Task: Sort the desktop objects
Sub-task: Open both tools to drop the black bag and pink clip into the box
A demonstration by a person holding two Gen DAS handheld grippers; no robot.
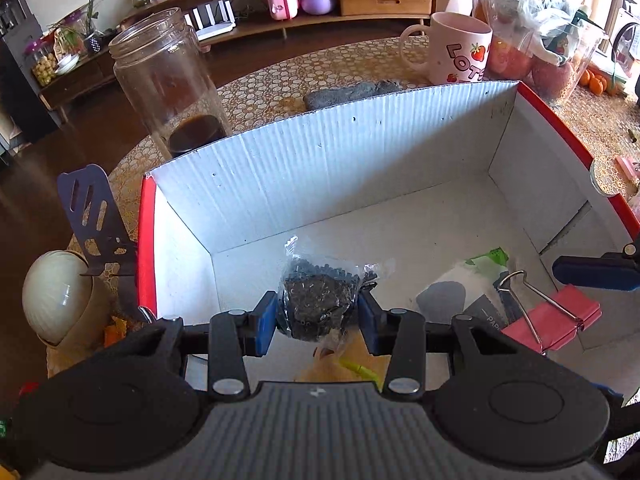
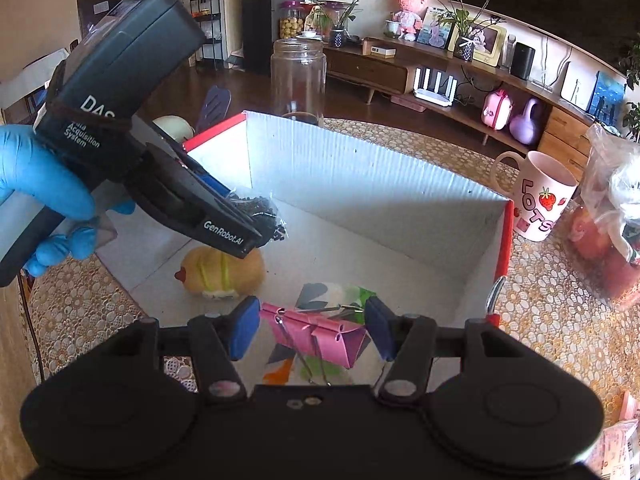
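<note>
A white cardboard box with red edges stands on the table; it also shows in the right wrist view. My left gripper is shut on a clear bag of small black pieces and holds it above the box floor; the bag shows in the right wrist view too. My right gripper is open above a pink binder clip that lies in the box on a tissue packet. A yellow plush toy lies in the box.
A glass jar with dark liquid stands behind the box's left corner. A pink-printed mug and a plastic bag of fruit stand behind its right side. A grey cloth lies behind the box. A small bin is at left.
</note>
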